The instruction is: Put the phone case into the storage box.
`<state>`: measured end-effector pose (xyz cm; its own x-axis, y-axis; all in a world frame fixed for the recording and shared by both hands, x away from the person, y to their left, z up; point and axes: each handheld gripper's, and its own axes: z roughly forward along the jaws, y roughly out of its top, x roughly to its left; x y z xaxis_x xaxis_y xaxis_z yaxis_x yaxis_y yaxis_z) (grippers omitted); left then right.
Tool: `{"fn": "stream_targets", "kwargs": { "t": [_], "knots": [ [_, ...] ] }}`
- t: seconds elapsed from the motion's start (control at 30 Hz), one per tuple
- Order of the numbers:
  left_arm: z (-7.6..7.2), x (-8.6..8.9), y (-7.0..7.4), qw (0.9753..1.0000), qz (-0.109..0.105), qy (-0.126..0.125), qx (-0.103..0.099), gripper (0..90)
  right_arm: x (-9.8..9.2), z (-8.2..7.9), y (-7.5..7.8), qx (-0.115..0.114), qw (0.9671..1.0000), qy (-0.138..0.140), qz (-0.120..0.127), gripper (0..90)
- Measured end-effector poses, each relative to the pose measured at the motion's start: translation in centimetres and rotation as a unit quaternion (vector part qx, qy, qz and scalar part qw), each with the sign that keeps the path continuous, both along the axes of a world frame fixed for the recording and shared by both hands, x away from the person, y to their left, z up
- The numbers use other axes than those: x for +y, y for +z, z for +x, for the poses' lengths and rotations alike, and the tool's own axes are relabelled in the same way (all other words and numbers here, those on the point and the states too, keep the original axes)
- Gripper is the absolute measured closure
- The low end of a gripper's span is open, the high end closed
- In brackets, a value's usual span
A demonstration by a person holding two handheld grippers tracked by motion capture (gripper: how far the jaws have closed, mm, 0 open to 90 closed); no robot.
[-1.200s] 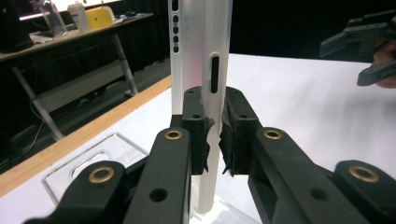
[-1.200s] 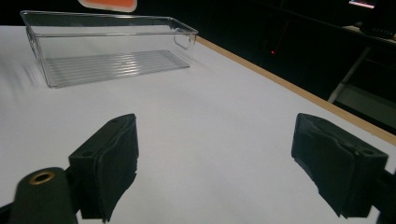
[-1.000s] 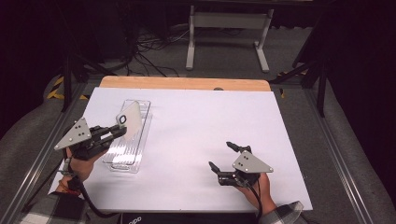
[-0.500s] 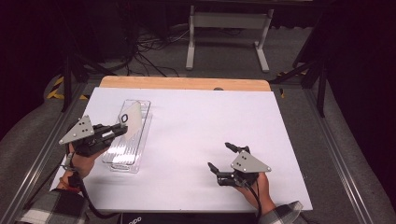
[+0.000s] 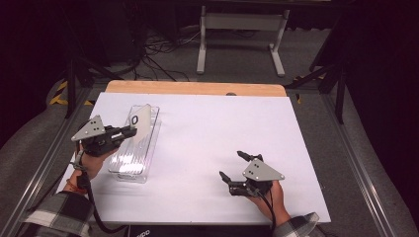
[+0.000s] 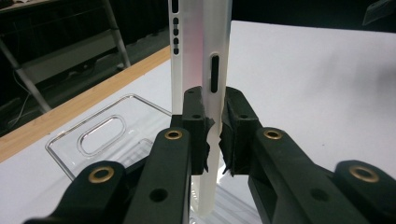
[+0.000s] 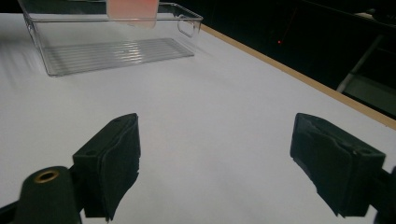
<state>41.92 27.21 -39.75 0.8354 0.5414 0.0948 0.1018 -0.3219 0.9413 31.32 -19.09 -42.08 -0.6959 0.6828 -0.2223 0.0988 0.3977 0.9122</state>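
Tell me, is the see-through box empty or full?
Almost empty. The clear box shows only its bare ribbed floor; the left gripper holds a white phone case on edge, dipping inside.

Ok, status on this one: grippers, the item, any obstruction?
Left gripper shut on phone case, held on edge above clear bin. Right gripper open, idle on table. Nothing in the way.

The white case [image 6: 201, 70] runs off the top edge of the left gripper view; black fingers [image 6: 194, 121] hide part of its lower edge.
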Motion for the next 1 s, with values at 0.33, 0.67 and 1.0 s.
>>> {"fn": "stream_targets", "kwargs": {
  "t": [0.33,0.67,1.0],
  "knots": [
    [1.9,-0.2,-0.5,0.9999,0.008,-0.001,0.011,81.7,0.3,0.2,-0.3,0.009,0.9999,-0.001,-0.008,16.9],
    [3.1,0.2,-1.4,0.9997,0.012,0.01,0.019,81.7,0.2,0.3,-0.4,0.012,0.9999,-0.003,-0.009,17.1],
    [3.7,0.1,-1.6,0.9996,0.002,0.013,0.024,81.7,0.2,0.3,-0.5,0.009,0.9999,-0.007,-0.011,17.3]
  ]
}}
